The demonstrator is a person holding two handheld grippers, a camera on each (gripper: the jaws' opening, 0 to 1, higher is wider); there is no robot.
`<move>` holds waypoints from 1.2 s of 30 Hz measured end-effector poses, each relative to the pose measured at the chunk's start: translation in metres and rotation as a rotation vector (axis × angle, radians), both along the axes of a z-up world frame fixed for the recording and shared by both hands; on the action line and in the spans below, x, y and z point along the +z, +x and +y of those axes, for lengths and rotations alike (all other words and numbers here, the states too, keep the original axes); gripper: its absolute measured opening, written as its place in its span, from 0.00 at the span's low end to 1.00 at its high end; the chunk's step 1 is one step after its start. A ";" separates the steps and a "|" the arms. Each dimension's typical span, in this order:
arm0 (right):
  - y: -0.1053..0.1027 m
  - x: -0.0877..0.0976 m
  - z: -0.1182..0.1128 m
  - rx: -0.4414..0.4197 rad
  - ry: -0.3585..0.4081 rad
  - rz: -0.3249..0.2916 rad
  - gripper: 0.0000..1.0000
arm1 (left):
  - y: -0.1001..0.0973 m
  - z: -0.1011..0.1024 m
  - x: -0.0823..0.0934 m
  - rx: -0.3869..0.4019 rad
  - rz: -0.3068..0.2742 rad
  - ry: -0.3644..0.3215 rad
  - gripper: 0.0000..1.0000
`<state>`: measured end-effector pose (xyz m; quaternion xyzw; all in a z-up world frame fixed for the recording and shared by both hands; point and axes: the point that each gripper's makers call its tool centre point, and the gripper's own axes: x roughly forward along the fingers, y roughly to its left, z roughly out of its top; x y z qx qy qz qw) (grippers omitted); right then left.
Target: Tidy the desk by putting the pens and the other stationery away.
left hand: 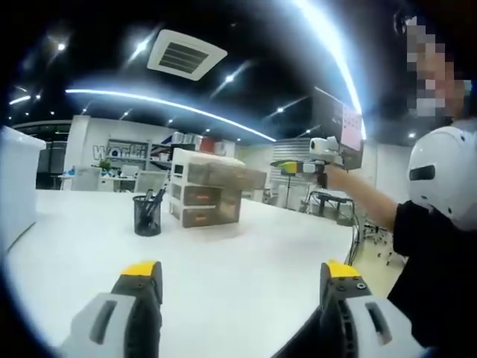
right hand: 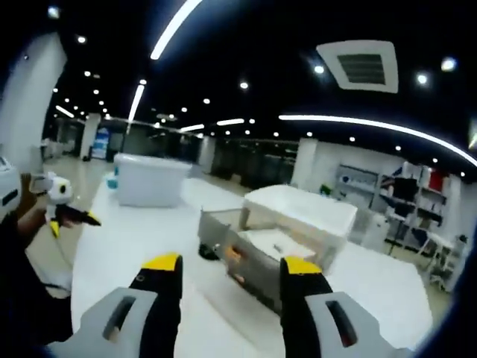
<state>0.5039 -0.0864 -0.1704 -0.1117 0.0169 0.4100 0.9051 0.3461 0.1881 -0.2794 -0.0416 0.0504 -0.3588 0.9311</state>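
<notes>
- The pen cup (left hand: 147, 215) stands left of centre in the left gripper view, just beside the drawer unit (left hand: 205, 188) on the white desk (left hand: 246, 276).
- The left gripper (left hand: 242, 280) is spread with nothing held; the right gripper (right hand: 231, 280) likewise, above an open drawer (right hand: 253, 257).
- Risk, as I judge it: a careless reach could tip the cup or jar the drawer.

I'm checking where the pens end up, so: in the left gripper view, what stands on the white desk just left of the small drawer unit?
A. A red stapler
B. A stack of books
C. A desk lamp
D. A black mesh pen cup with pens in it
D: a black mesh pen cup holding dark pens stands on the desk beside the drawer unit, apart from it.
</notes>
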 end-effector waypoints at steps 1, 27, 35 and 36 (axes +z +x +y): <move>-0.004 -0.004 -0.001 -0.004 0.000 0.001 0.50 | 0.001 0.000 0.000 -0.002 0.001 0.000 0.86; -0.093 -0.112 -0.016 -0.181 0.068 0.039 0.61 | 0.011 -0.003 0.002 0.016 -0.026 0.044 0.86; -0.109 -0.131 -0.030 -0.235 0.117 0.077 0.61 | 0.018 -0.014 0.000 0.003 -0.026 0.065 0.86; -0.110 -0.132 -0.032 -0.241 0.125 0.080 0.61 | 0.019 -0.015 0.000 0.001 -0.027 0.068 0.86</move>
